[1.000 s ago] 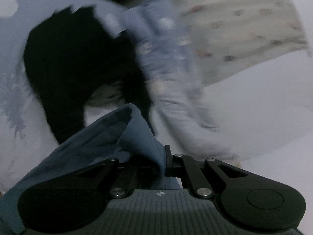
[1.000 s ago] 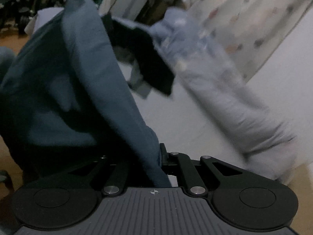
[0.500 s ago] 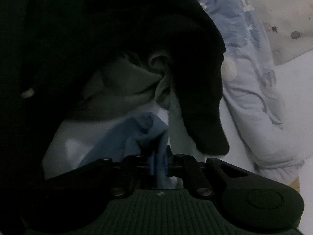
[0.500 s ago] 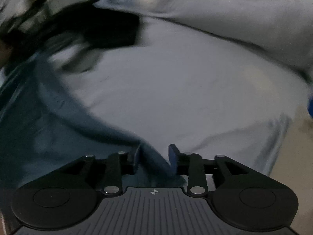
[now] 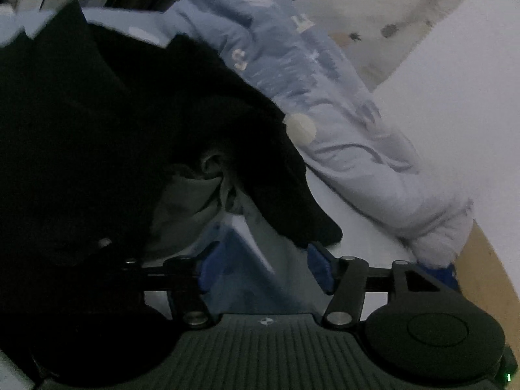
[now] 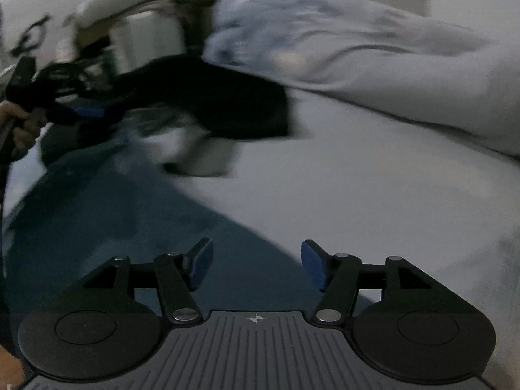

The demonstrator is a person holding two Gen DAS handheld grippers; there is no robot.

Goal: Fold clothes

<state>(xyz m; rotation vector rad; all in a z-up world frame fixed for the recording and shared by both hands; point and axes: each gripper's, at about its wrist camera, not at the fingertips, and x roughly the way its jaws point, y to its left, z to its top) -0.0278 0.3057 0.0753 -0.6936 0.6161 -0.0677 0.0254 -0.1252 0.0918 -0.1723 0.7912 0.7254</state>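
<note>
A dark teal-blue garment (image 6: 97, 214) lies spread flat on the white bed sheet (image 6: 357, 195). My right gripper (image 6: 256, 266) is open and empty just above its near edge. My left gripper (image 5: 260, 268) is open too, with a fold of the blue garment (image 5: 240, 279) lying loose between its blue pads (image 5: 317, 266). In the right wrist view the left gripper (image 6: 48, 104) shows at far left, held by a hand.
A black garment (image 5: 113, 130) over a grey one (image 5: 185, 208) is piled beside the blue garment; it also shows in the right wrist view (image 6: 221, 100). A light blue patterned duvet (image 5: 341, 123) lies along the bed's far side. A wooden floor strip (image 5: 490, 279) shows at right.
Both grippers held the blue garment in the air one second ago. They lowered it onto the bed and opened, so the garment now lies flat.
</note>
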